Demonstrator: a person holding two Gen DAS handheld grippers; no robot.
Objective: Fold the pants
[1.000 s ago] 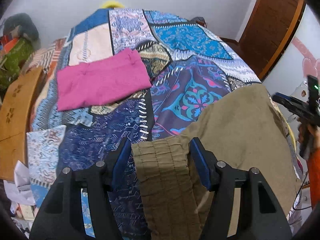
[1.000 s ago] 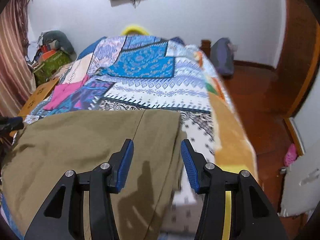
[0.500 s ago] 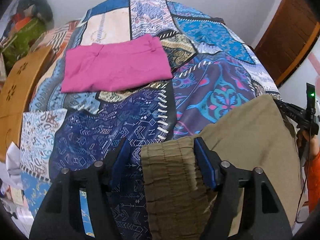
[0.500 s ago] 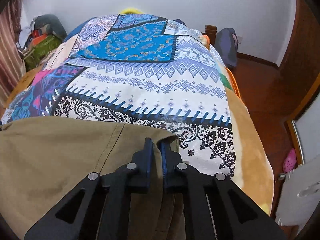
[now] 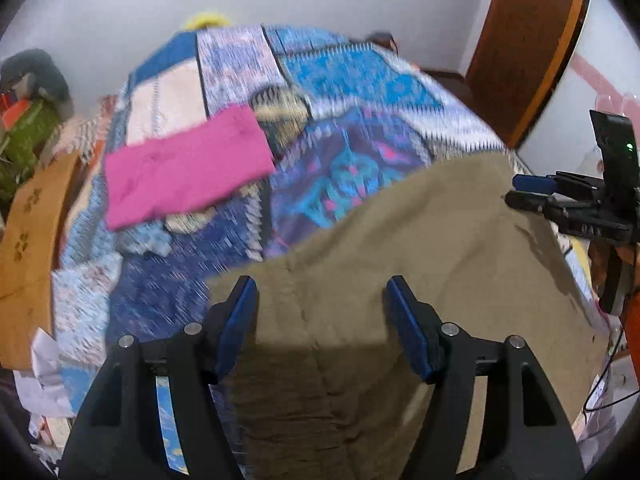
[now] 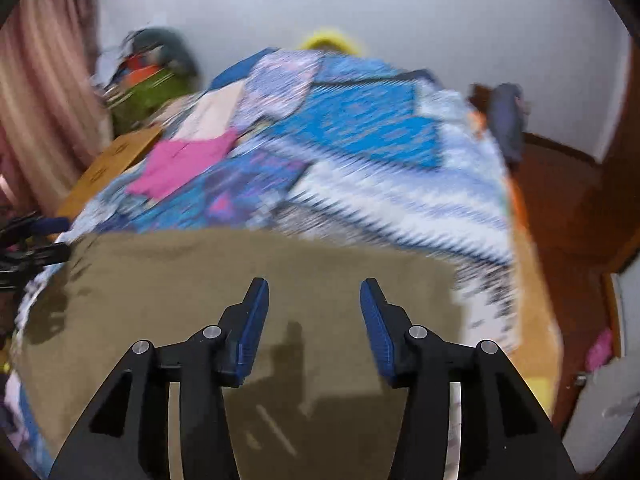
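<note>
Fingers of left gripper [image 5: 321, 294] and right gripper [image 6: 314, 292] apart over khaki pants [image 6: 256, 276], patchwork bedspread [image 6: 360, 136] blurred, seemingly no legible writing

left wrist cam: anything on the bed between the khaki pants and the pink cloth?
Nothing lies there in the left wrist view: only bare patchwork bedspread separates the khaki pants from the pink cloth.

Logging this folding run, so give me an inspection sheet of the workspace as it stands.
Surface: patchwork quilt on a bed.
Job's things: khaki pants spread at the near edge.
Clutter: pink garment folded farther back.
Grippers: left gripper open above the pants; right gripper open, holding nothing.
Cables: thin dark cable at the right edge.
Surroundings: white wall, wooden door, curtain; views motion-blurred.
</note>
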